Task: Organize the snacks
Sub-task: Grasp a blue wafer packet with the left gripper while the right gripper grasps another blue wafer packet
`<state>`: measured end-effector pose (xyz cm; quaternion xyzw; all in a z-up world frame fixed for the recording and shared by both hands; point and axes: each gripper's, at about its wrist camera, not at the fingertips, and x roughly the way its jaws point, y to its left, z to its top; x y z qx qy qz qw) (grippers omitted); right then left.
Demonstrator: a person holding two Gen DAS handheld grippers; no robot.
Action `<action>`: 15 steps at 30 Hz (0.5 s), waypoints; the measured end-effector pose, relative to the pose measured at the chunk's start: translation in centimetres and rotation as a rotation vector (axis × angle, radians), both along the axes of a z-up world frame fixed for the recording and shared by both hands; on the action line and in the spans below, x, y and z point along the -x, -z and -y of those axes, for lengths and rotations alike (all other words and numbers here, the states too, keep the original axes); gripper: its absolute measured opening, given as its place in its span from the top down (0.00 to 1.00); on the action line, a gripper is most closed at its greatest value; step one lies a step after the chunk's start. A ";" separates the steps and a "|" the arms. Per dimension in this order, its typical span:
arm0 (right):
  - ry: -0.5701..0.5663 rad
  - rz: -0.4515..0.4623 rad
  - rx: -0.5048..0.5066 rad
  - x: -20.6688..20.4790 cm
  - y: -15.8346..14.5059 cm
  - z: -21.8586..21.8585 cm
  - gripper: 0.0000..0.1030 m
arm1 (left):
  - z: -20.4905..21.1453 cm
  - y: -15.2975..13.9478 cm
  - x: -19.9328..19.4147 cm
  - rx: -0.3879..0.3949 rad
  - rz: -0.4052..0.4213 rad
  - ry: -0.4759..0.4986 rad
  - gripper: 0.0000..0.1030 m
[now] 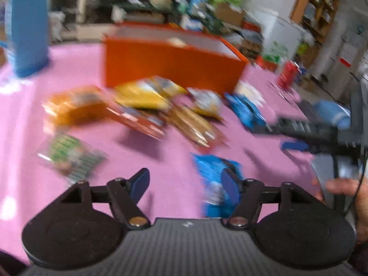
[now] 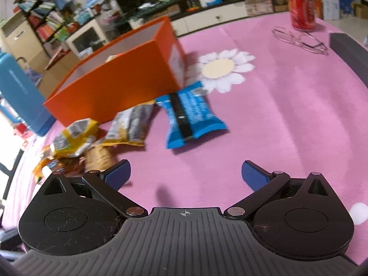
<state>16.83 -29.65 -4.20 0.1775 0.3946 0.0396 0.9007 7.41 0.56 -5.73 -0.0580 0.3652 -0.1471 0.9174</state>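
a cluttered room with shelves sits behind my pink tablecloth (image 2: 287, 119). the orange box (image 2: 119, 87) stands open on it, and snack packets lie just in front: a blue packet (image 2: 195, 117), a yellow packet (image 2: 76, 138) and a grey packet (image 2: 131, 126). my right gripper (image 2: 185, 174) has its fingers spread wide, holding nothing. my left gripper (image 1: 184, 184) is also spread and empty, hovering by another blue packet (image 1: 214, 174). a red can (image 2: 302, 7) and glasses (image 2: 299, 39) sit well apart.

Open orange box (image 2: 115, 85) stands at ten o'clock; blue packet (image 2: 193, 117) lies flat at its corner, yellow packets (image 2: 76, 138) at nine.
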 end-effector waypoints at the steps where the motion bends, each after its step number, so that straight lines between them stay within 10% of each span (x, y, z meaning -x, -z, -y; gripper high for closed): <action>1: -0.013 -0.001 0.009 0.0 0.0 -0.3 0.12 | -1.1 -0.5 0.0 -0.027 0.025 -0.035 0.32; 6: -0.050 -0.002 0.044 1.0 -0.3 -2.0 0.12 | -6.4 -0.5 -1.1 -0.116 0.008 -0.226 0.22; 15: -0.161 0.026 0.053 7.3 -0.8 -9.3 0.12 | -8.2 2.4 -4.7 0.041 -0.146 -0.285 0.20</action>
